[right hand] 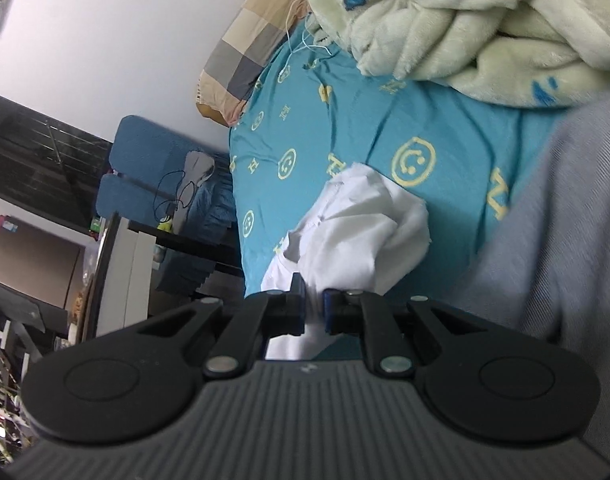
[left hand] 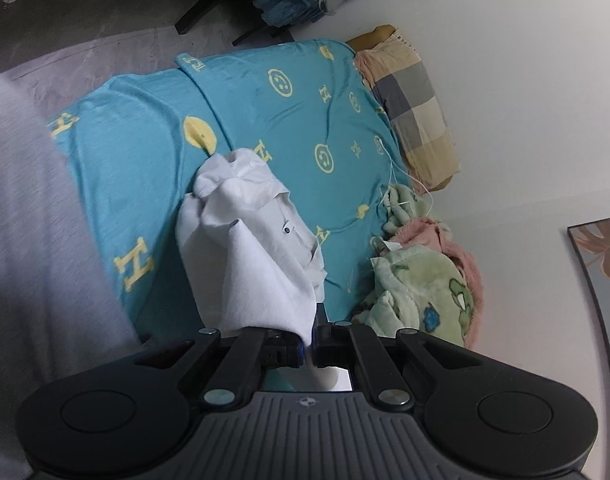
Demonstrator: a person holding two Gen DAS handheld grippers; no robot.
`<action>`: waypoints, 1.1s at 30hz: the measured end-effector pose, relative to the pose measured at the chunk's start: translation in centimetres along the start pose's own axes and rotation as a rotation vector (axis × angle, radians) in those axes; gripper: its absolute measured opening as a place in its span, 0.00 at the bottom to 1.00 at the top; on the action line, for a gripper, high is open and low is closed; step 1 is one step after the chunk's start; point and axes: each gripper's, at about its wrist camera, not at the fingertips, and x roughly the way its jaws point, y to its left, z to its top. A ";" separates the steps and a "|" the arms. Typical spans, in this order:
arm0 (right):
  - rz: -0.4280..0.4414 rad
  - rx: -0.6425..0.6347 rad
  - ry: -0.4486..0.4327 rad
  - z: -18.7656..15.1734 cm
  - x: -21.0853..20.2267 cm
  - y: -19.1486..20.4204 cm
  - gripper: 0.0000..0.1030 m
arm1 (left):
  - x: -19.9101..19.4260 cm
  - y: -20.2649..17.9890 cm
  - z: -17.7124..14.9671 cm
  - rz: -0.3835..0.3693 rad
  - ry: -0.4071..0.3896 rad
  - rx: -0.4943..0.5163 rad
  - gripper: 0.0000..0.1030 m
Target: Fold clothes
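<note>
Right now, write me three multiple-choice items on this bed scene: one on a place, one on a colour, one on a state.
1. Where is the checked pillow?
A. at the wall end of the bed, by the white wall
B. on the floor
C. under the white shirt

2. What colour is the bedsheet?
A. red with stripes
B. teal with yellow symbols
C. plain black

3. How is the white shirt held?
A. lying flat, untouched
B. pinched by the left gripper and the right gripper, bunched and hanging
C. folded neatly on the fleece blanket

Answers: 1 A, the pillow lies along the wall at the sheet's far edge. 2 B, yellow letters and smiley faces on teal. 3 B, white cloth runs between both pairs of shut fingers.
</note>
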 end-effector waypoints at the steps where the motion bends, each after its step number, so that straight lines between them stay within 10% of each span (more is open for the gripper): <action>1: -0.005 0.003 0.002 0.5 0.6 0.2 0.11 | 0.8 -0.3 0.6 0.004 0.004 -0.004 0.04; 21: -0.170 0.101 0.159 11.6 25.0 -1.8 0.12 | 26.1 0.4 15.7 0.183 0.106 0.032 0.06; 33: -0.122 -0.078 0.194 12.0 27.5 -2.3 0.23 | 28.0 -0.7 15.1 0.229 0.087 0.296 0.16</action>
